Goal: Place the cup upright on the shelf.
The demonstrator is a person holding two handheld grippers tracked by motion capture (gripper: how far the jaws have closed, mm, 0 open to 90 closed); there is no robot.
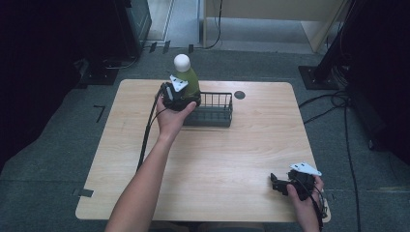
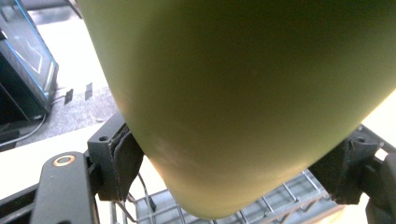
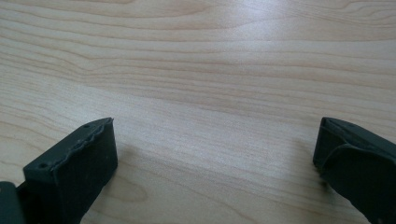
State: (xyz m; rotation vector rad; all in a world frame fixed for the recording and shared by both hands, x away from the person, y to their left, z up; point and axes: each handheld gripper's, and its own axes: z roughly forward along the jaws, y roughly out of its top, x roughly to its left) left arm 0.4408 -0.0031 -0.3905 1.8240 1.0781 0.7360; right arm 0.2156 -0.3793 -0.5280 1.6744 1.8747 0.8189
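My three cameras on the table [image 1: 208,159]

I'm looking down and forward from overhead; my left gripper camera is pressing close to the green bottle [image 2: 243,93], my right is skimming bare wood.

1. Left claw [image 1: 180,93]: black body, grey three-cornered plate on top, black cable trailing.
2. Its jaw arm carries a brass-ringed screw [image 2: 63,160].
3. Right claw [image 1: 283,185]: black, matching grey plate, blocky dark jaws.
4. Both forearms are bare, without sleeves.
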